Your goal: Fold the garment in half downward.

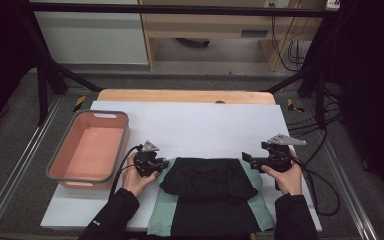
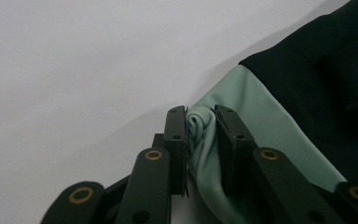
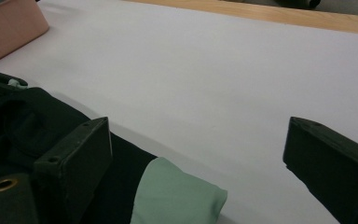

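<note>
Here, a black and mint-green garment [image 1: 207,192] lies partly folded on the white sheet [image 1: 190,125] at the near edge of the table, its black upper part doubled back over itself. The left gripper [image 2: 200,128] pinches a bunched fold of the green fabric at the garment's left edge, while the right gripper [image 3: 198,154] stands with jaws wide apart beside the green corner at the right, holding nothing. A salmon-pink bin [image 1: 60,165] with a grey rim sits to the left.
</note>
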`<move>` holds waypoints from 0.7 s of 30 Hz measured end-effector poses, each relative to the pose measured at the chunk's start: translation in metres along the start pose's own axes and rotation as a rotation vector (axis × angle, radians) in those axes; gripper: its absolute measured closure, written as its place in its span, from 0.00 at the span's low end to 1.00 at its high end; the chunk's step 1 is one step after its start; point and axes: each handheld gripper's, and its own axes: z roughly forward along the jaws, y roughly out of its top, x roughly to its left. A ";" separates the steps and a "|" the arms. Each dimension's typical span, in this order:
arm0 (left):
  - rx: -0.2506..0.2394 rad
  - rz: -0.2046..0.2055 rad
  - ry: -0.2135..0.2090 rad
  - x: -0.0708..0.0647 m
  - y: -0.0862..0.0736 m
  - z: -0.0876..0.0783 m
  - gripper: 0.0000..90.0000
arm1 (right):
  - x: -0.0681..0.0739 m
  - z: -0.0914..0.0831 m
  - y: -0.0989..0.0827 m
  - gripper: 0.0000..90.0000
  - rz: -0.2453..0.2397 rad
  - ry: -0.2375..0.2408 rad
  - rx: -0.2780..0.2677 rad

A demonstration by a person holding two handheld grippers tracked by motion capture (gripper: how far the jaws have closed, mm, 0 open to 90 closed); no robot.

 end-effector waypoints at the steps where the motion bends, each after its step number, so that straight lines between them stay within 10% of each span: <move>1: 0.000 0.003 0.000 0.000 0.000 0.000 0.83 | -0.002 0.001 -0.002 0.13 0.000 0.001 0.002; 21: -0.015 0.021 -0.013 0.002 -0.002 0.000 0.83 | -0.023 0.015 -0.032 0.47 0.065 0.021 0.116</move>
